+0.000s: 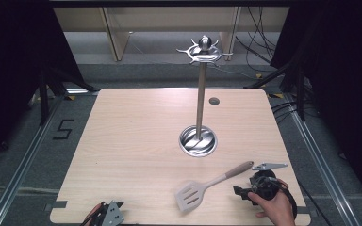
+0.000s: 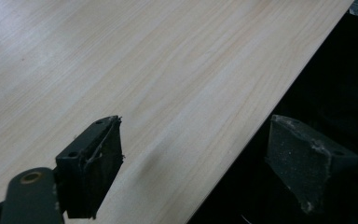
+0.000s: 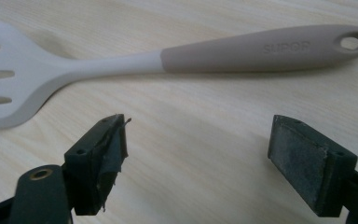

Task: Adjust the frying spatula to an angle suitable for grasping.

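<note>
Where the pale wood-grain table [image 1: 136, 155] nears its front edge, a slotted spatula [image 1: 207, 186] lies flat, blade front-left, taupe handle back-right. Right gripper view: smooth matte spatula [image 3: 121, 63] crosswise beyond the released right hand-held gripper [image 3: 198, 140]. Left hand-held gripper [image 2: 193, 158]: released.

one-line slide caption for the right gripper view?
Open right gripper facing a slotted spatula lying flat on the wooden table.

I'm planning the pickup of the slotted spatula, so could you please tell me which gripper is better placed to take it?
The right gripper, I'd judge. Its jaws stand open just short of the slotted spatula's handle, which lies across its own view. The left gripper sits at the table's near-left edge, open over bare wood.
</note>
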`<act>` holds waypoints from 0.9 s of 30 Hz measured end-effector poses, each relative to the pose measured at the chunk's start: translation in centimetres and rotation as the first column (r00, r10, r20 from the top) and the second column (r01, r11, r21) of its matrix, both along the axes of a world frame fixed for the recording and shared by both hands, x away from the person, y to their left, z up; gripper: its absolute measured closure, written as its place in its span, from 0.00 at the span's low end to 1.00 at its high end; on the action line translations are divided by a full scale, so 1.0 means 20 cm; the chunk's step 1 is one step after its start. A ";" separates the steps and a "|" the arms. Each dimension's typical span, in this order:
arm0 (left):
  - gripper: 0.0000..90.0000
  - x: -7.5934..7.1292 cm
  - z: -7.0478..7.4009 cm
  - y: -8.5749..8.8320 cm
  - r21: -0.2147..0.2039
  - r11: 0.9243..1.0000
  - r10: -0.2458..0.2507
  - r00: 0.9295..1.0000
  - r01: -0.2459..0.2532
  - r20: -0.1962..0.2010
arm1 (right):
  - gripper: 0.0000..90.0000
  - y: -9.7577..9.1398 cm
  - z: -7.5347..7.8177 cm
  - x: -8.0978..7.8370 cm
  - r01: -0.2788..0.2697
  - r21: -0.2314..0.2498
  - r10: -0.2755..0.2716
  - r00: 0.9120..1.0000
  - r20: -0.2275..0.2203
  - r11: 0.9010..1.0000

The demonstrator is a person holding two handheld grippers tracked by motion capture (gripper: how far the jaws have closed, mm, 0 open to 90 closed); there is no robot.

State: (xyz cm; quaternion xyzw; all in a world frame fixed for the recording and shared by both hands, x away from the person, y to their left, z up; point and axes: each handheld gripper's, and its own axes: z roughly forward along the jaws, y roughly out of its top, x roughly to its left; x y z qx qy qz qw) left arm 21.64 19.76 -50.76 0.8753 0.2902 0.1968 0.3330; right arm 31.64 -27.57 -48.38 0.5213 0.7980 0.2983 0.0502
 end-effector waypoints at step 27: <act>0.20 0.00 0.02 0.01 0.022 0.999 -0.027 1.000 0.027 -0.005 | 0.28 0.24 -0.01 0.19 -0.029 -0.048 0.026 0.998 -0.059 0.998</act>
